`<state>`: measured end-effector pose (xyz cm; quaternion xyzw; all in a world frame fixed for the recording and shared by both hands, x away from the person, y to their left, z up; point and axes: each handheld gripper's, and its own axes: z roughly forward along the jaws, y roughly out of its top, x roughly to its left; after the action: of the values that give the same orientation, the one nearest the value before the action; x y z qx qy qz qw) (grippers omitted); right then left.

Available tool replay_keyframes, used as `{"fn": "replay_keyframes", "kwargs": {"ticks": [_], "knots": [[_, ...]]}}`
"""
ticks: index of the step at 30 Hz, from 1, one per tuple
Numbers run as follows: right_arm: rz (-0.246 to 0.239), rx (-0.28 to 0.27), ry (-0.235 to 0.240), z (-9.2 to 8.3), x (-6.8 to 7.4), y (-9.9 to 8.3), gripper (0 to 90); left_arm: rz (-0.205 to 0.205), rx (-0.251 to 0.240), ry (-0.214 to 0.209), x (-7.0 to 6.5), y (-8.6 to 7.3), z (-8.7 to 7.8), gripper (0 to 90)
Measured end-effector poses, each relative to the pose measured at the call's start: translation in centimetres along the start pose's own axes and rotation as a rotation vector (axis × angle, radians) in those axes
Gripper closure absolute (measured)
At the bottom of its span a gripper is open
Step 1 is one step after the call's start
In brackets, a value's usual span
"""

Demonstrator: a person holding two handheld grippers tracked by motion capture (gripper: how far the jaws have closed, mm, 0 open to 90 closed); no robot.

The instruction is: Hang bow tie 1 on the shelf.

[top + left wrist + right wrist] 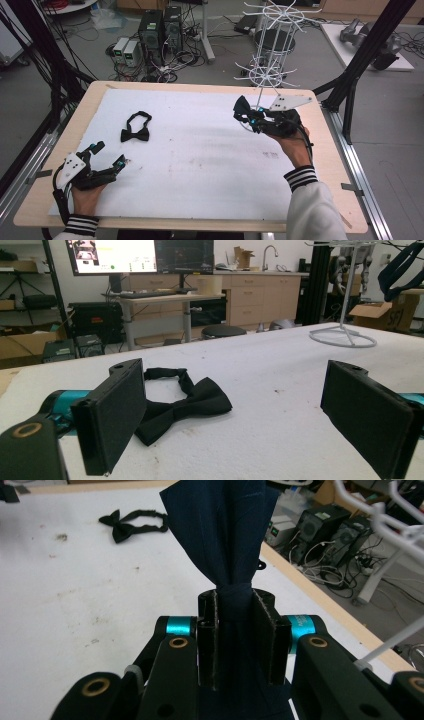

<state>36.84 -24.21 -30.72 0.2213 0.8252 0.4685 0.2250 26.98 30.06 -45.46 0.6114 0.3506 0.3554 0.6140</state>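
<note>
White table pad [200, 165]: R gripper [235, 625] clamped on navy bow tie [222, 535] beside wire rack [272, 60]. L gripper [225, 410] open, black bow tie [185, 405] just ahead.

I found little legible text. A cardboard box [376, 314] behind the bench carried dark printed characters, too partial to read. The monitor [114, 255] showed windows whose text was too small. I could read no brand or number elsewhere.
</note>
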Motion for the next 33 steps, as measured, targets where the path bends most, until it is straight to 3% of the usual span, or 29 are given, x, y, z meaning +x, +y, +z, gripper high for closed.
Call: {"fn": "replay_keyframes", "kwargs": {"ticks": [22,26,33], "knots": [[0.053,-0.093,-0.118,-4.4,-1.7,-0.1,74.3,-0.003,-0.001,-0.001,0.0,0.0,0.0,11.4],[0.043,-0.118,-0.15,-5.3,-2.3,0.1,74.3,-0.004,-0.002,0.0,0.0,0.0,0.0,11.4],[0.073,-0.142,-0.189,-6.6,-2.9,0.2,74.3,0.0,0.002,-0.001,0.0,0.0,0.0,11.4]]}}
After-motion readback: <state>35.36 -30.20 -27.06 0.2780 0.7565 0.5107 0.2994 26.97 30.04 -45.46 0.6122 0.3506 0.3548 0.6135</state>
